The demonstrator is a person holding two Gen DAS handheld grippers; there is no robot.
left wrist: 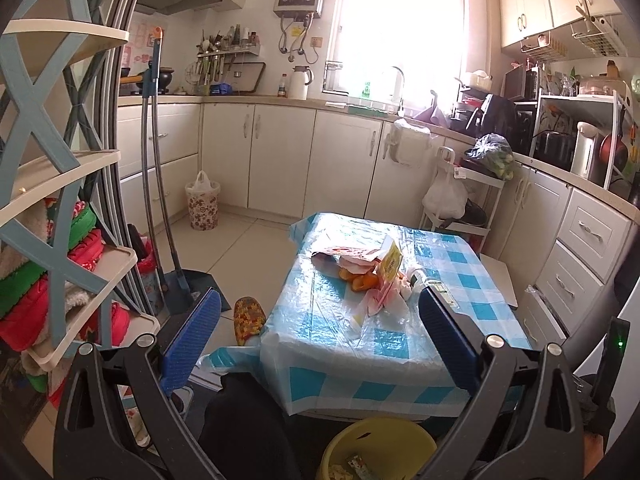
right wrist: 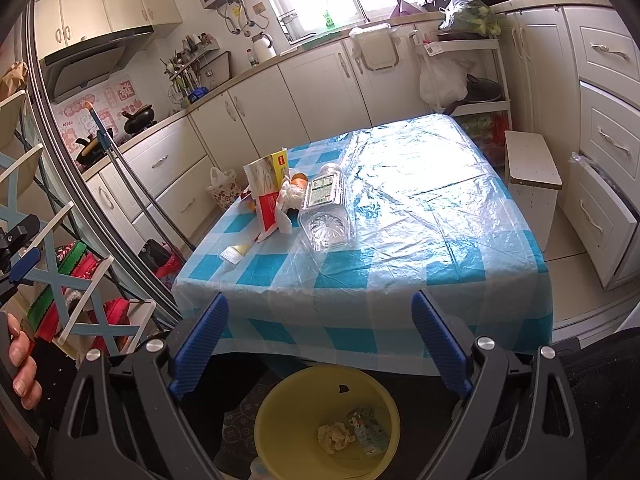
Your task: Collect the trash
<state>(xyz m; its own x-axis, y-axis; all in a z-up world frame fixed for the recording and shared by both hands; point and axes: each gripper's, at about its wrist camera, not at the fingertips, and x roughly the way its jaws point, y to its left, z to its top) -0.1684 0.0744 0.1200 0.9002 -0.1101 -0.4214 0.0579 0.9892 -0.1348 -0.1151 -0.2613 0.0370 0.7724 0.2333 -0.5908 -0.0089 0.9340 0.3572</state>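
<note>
Desk: I see the blue-checked, plastic-covered desk point(right wrist: 400, 240) carrying the trash.
Bin: round yellow plastic bin point(right wrist: 280, 408) sits below its near edge, holding crumpled scraps.
Bottle: clear plastic bottle point(right wrist: 326, 208) lies beside the red-and-yellow carton point(right wrist: 266, 188).
Left tongs point(left wrist: 320, 320): spread wide, empty.
Right tongs point(right wrist: 320, 340): spread wide, empty.

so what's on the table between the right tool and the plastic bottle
Nothing: in the right wrist view, only bare checked tablecloth lies between the open right tool and the plastic bottle, which lies on its side.
</note>
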